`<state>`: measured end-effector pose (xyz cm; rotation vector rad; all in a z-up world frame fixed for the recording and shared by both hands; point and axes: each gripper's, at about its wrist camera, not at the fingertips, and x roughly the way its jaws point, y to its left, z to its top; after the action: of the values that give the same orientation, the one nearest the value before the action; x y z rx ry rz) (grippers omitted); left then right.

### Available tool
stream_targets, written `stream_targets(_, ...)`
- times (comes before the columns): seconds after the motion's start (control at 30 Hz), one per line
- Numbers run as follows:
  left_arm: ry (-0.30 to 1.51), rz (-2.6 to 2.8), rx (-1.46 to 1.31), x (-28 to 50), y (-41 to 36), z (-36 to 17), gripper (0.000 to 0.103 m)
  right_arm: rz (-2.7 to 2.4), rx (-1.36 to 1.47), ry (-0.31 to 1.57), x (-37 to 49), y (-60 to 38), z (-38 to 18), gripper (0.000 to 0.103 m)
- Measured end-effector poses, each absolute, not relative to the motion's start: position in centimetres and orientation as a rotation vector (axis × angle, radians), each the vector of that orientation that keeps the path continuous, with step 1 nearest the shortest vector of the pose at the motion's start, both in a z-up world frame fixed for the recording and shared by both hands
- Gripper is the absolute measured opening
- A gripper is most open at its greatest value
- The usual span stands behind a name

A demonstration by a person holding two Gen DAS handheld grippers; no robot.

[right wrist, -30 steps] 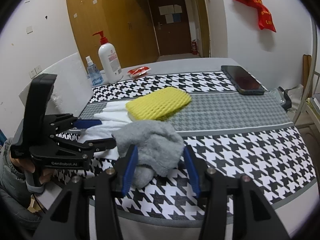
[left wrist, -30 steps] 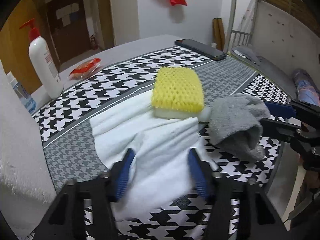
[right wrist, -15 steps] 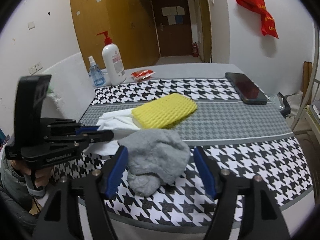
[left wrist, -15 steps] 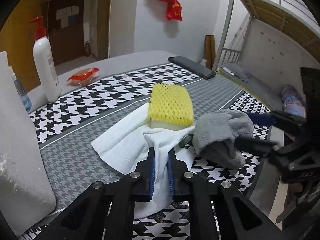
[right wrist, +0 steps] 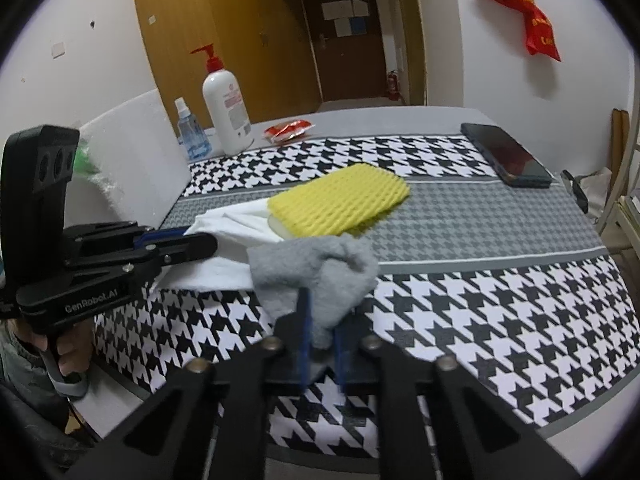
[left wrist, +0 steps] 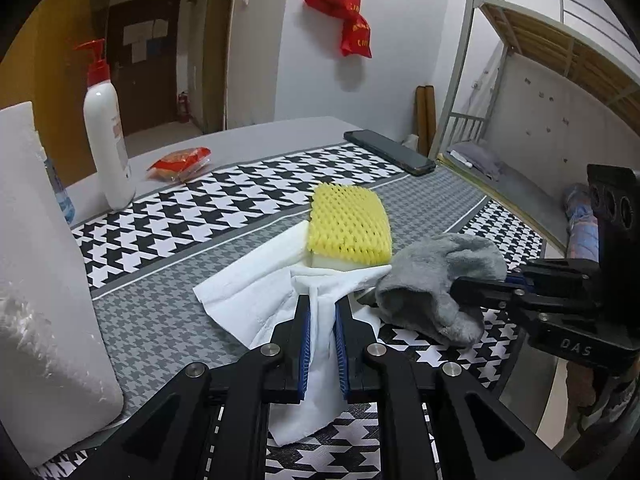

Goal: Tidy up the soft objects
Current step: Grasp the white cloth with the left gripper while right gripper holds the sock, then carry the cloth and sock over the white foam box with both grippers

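My left gripper (left wrist: 322,320) pinches a fold of the white towel (left wrist: 256,300) at the worktop's (left wrist: 160,320) near edge, while my right gripper (right wrist: 320,326) clamps the grey fleece cloth (right wrist: 316,268) just beside it. Beyond them, the yellow mesh sponge (left wrist: 348,226) lies on the towel's far end. Farther back stand a pump bottle (left wrist: 108,140) and a phone (left wrist: 388,152). I judge the sorting barely begun: nothing is folded or stacked.

Left gripper (left wrist: 322,312) pinching bunched white cloth (left wrist: 264,300) under yellow sponge (left wrist: 349,227), beside grey cloth (left wrist: 432,280) on houndstooth table (left wrist: 180,216)
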<state>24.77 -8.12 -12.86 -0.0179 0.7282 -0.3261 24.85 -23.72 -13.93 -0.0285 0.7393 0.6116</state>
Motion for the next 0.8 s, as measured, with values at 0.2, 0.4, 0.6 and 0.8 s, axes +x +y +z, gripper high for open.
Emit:
stream_targets(0.2,0.695,-0.329,-0.058,24.6,-7.3,-11.7,0.012,0.609,0.014,0.668,23.9,-24.5,-11.8,0.01)
stream_targets(0.4,0.636,-0.321,-0.058,23.6,-6.9,-9.3,0.011,0.575,0.037,0.609,23.2,-25.5,-9.4,0.01)
stream_targets(0.6,0.579,-0.305,-0.055,22.4,-6.4,-7.2,0.011,0.577,0.041,0.553,22.3,-25.7,-7.7,0.01)
stream_targets(0.8,0.533,-0.28,-0.036,21.1,-6.2,-5.7,0.011,0.588,0.041,0.511,21.6,-25.6,-6.6,0.01)
